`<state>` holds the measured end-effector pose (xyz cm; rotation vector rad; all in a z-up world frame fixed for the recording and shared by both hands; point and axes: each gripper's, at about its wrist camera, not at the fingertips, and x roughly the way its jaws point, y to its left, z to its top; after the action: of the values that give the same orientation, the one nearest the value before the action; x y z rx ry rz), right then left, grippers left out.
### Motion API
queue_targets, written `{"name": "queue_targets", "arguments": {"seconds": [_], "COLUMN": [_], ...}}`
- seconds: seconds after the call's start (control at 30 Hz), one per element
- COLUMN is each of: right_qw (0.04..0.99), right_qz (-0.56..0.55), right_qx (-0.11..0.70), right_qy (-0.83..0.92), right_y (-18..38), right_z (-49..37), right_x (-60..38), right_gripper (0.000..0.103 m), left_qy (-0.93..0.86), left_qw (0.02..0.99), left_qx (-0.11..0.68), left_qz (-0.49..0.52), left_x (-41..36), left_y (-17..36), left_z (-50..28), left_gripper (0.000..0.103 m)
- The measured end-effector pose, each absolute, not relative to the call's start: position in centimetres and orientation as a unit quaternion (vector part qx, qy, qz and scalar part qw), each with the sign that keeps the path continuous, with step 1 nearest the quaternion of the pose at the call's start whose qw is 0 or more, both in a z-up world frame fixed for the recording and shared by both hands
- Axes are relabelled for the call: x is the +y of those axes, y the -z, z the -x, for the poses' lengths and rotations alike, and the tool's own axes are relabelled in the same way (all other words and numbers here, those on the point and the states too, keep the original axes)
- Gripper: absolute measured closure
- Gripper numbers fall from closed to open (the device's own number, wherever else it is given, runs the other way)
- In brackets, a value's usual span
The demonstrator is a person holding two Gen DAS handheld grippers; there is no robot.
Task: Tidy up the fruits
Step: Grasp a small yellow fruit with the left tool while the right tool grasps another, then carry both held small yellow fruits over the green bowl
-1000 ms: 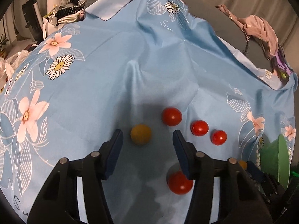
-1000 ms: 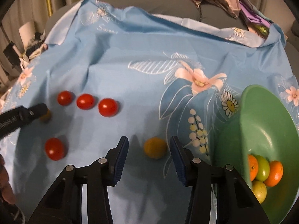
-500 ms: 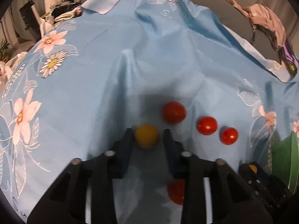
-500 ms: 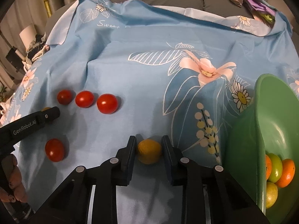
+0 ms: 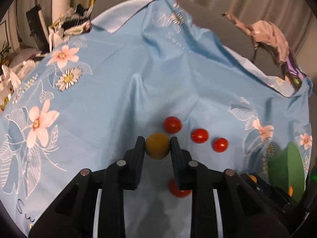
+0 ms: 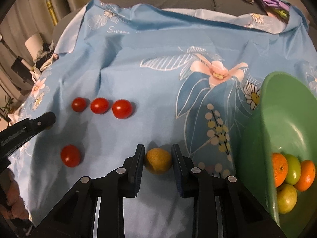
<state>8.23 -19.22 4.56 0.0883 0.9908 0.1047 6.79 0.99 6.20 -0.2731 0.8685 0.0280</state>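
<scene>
Gripping a yellow fruit [image 5: 157, 146] in each tool, your left gripper [image 5: 157, 148] pinched one beside three red tomatoes [image 5: 199, 135]; your right gripper [image 6: 158, 161] clamped another yellow fruit [image 6: 158, 160] on the blue cloth [image 6: 158, 59], near the green bowl [image 6: 263, 129].

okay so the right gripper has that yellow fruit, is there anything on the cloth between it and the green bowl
Nothing visible stands in the way. The right gripper is closed around the yellow fruit, and the green bowl sits just to its right. Between them there is only bare blue floral cloth. The red tomatoes all lie off to the left.
</scene>
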Motion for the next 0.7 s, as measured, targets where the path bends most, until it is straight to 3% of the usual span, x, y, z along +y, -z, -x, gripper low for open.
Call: {"name": "queue_targets", "arguments": {"seconds": [0.7], "right_qw": [0.921], "right_qz": [-0.11], "right_qx": [0.368], "right_qy": [-0.07], "right_y": [-11.0], "right_z": [-2.8], "right_x": [-22.8], "right_gripper": [0.073], "left_qy": [0.079], "left_qw": [0.946], "left_qx": [0.306], "left_qz": [0.074], "left_x": [-5.6], "left_y": [-13.2], "left_z": [0.8], "left_gripper": [0.077]}}
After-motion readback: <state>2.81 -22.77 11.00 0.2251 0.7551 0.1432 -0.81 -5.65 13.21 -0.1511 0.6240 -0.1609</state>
